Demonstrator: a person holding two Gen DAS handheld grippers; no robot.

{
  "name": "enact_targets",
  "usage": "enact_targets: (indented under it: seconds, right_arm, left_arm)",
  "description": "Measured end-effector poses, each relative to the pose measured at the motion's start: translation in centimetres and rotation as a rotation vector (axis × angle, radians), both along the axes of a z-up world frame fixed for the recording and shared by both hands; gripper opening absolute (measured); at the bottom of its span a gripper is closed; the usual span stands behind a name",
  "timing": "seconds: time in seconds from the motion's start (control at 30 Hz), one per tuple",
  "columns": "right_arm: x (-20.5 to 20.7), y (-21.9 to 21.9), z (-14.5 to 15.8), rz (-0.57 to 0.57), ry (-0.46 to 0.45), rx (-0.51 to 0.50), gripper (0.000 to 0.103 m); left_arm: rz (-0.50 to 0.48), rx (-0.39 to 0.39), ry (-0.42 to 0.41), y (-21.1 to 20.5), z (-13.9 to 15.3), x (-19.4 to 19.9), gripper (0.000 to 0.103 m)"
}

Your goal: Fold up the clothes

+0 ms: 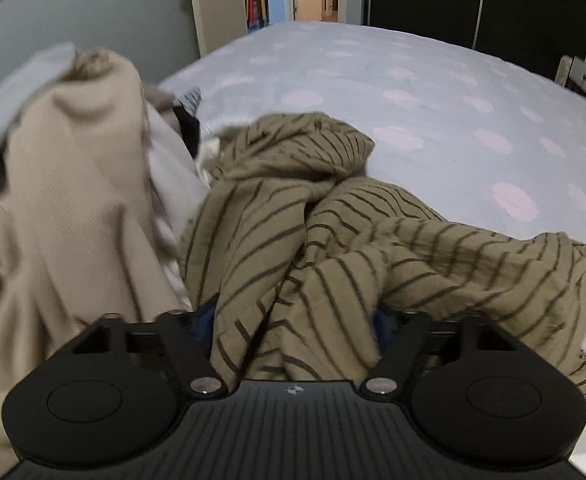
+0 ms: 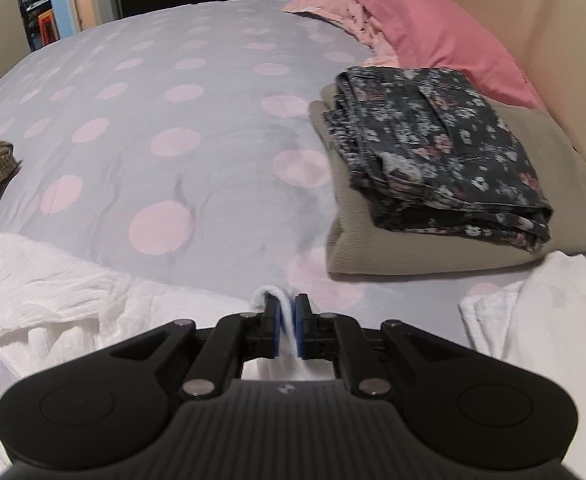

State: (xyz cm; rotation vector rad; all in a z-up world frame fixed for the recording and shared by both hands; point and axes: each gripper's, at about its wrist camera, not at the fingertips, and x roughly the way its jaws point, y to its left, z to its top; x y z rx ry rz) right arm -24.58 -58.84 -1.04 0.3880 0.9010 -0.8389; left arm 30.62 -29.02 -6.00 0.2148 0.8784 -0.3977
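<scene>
A: What has the left tool (image 1: 293,320) got?

B: Its fingers stand wide apart with the striped olive garment (image 1: 333,240) bunched between them; whether they pinch it, I cannot tell. A beige garment (image 1: 73,180) lies to its left.

A: And the right tool (image 2: 288,322)?

B: Nearly closed, blue pads clamping a fold of white cloth (image 2: 73,296). Ahead to its right, on the bed (image 2: 173,100), sits a folded stack, floral piece (image 2: 437,152) on top.

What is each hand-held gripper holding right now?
Left hand-held gripper: open around the striped garment.
Right hand-held gripper: closed on the white cloth.
</scene>
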Motion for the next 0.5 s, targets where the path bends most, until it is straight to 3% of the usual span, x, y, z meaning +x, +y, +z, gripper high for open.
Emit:
enact_targets:
  seconds: [0.07, 0.13, 0.3, 0.5]
  right_arm:
    - [0.3, 0.0, -0.1, -0.001, 0.004, 0.003, 0.010]
    - [0.4, -0.1, 0.0, -0.006, -0.001, 0.009, 0.010]
    - [0.6, 0.1, 0.8, -0.007, -0.025, 0.004, 0.010]
    - [0.2, 0.4, 2.4, -0.019, -0.078, -0.016, 0.010]
  left_arm:
    - [-0.015, -0.020, 0.007, 0.0, 0.0, 0.0, 0.025]
    - [-0.011, -0.028, -0.010, 0.1, 0.6, -0.2, 0.016]
    - [-0.022, -0.069, -0.118, 1.7, 6.3, -1.5, 0.009]
    - [0.019, -0.087, -0.336, 7.4, 17.8, -4.5, 0.008]
